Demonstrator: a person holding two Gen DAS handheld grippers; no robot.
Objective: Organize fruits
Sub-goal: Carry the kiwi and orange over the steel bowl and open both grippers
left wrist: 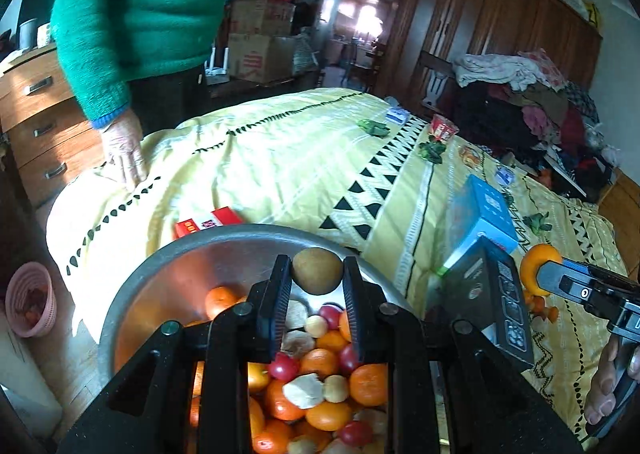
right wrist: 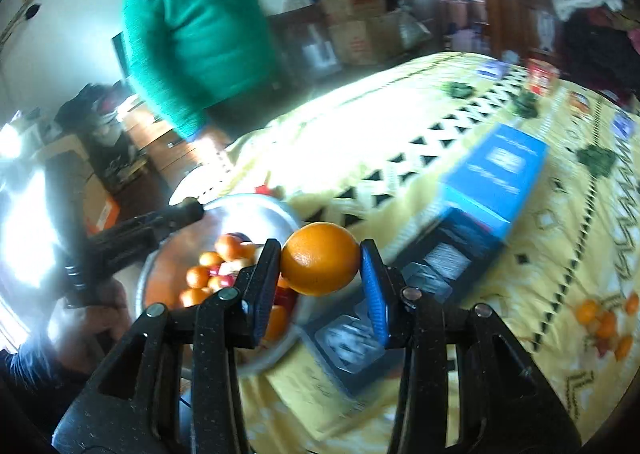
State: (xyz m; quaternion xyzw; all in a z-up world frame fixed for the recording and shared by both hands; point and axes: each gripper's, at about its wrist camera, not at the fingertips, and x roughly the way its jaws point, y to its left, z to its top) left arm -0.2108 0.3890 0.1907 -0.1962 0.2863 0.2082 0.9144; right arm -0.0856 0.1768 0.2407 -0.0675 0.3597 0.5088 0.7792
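**Both grippers loaded above the fruit bowl**

Reading from left to right, we first note a pink basket (left wrist: 28, 300) on the floor beside the bed; its contents are too small to name. Next comes the metal bowl (left wrist: 172, 266), resting at the near edge of the yellow bedspread (left wrist: 280, 158) and heaped with mandarins (left wrist: 368, 384), small red fruits (left wrist: 283, 368) and pale, irregular pieces. Above the bowl, the left gripper (left wrist: 317, 274) is clamped narrowly on a brown fruit (left wrist: 317, 271), possibly a kiwi, with both pads pressing its sides. A person in a green sweater (left wrist: 160, 2) stands at the far side with one hand on the spread.

Further right lies a dark compartmented tray (right wrist: 400, 294) with a blue box (right wrist: 498, 178) just behind it; in these views we see no fruit in its cells, though blur hides detail. The right gripper (right wrist: 320, 264) grips an orange (right wrist: 320, 264) between its blue pads, held over the ground between bowl and tray.

We judge the step in hand to be the carry: two fruits lifted from the bowl and awaiting placement. The next move calls for choosing a destination for each kind, lowering each gripper there, and opening only once the fruit is supported, since round fruit will roll on soft bedding.
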